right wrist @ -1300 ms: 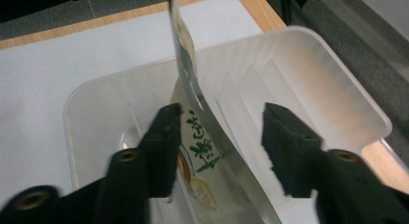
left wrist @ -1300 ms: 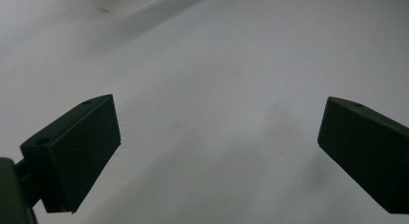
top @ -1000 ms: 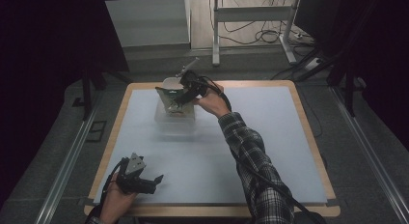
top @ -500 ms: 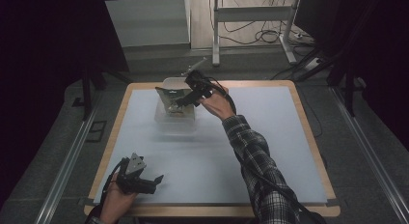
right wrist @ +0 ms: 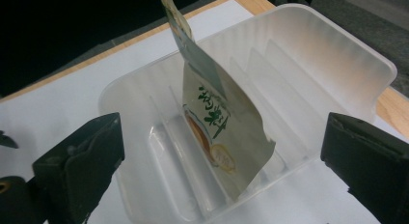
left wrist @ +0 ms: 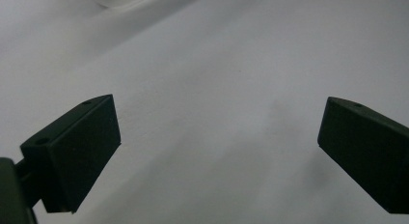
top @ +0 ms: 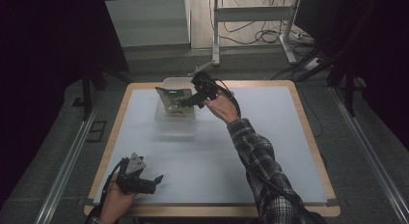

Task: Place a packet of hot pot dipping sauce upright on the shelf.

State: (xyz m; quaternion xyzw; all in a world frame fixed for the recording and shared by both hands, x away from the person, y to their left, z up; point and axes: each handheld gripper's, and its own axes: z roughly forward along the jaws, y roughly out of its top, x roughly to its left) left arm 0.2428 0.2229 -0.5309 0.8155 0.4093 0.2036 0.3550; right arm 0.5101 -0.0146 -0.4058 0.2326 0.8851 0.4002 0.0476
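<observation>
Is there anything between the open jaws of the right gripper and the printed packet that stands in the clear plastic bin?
Nothing visible does. The right gripper is open, and the green-and-white printed packet stands tilted in the translucent plastic bin straight ahead. Only the bin's near rim lies low between them.

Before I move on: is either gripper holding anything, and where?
Nothing: right gripper open before the printed packet in the translucent plastic bin; left gripper open.

Dim room with dark edges, the table (top: 289,137) evenly lit; gripper views slightly soft.
</observation>
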